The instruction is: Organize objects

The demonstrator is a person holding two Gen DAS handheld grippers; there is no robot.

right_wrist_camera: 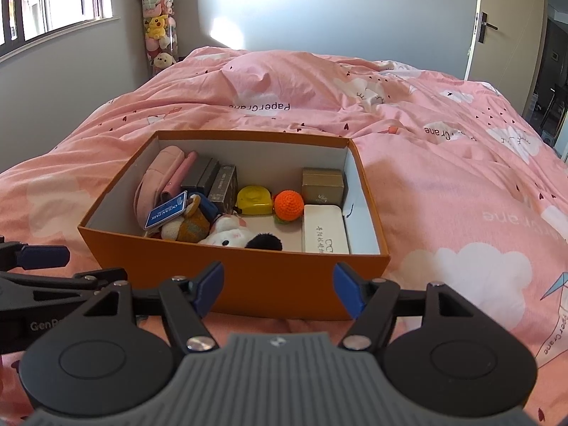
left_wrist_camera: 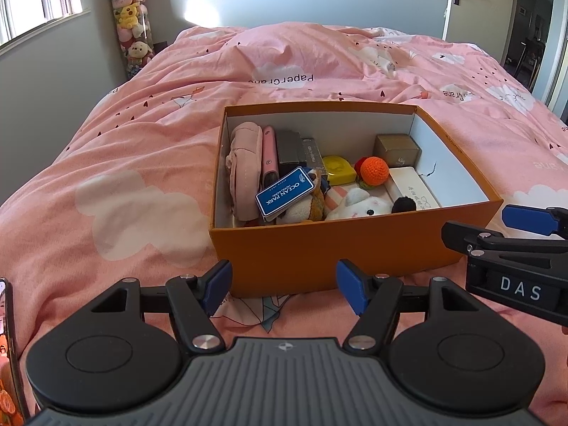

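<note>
Here, an open orange box (left_wrist_camera: 340,248) sits on a bed with a pink duvet (left_wrist_camera: 142,135), just ahead of both tools. Left hand-held gripper (left_wrist_camera: 284,293) has its blue pads spread wide with nothing between them, low in front of the box's near wall. Right hand-held gripper (right_wrist_camera: 278,291) is the same: jaws wide, empty, just short of the near wall; in the left wrist view it pokes in from the right edge beside the box's near right corner.

Inside the box: pink pouch (left_wrist_camera: 245,170) against the left wall, pink pen-like case (left_wrist_camera: 269,158) beside it, dark boxes (left_wrist_camera: 291,151) next along. A blue "OCEAN PARK" tag (left_wrist_camera: 285,193) lies on a plush toy (left_wrist_camera: 305,209). White plush (left_wrist_camera: 358,207) near the front wall, yellow tape measure (left_wrist_camera: 339,168) mid-box, orange crochet ball (left_wrist_camera: 375,170) beside it, gold box (left_wrist_camera: 397,151) at the back right, white glasses case (left_wrist_camera: 413,188) along the right wall.

A tube of plush toys (left_wrist_camera: 131,21) stands in the far corner by the window (left_wrist_camera: 35,3).
</note>
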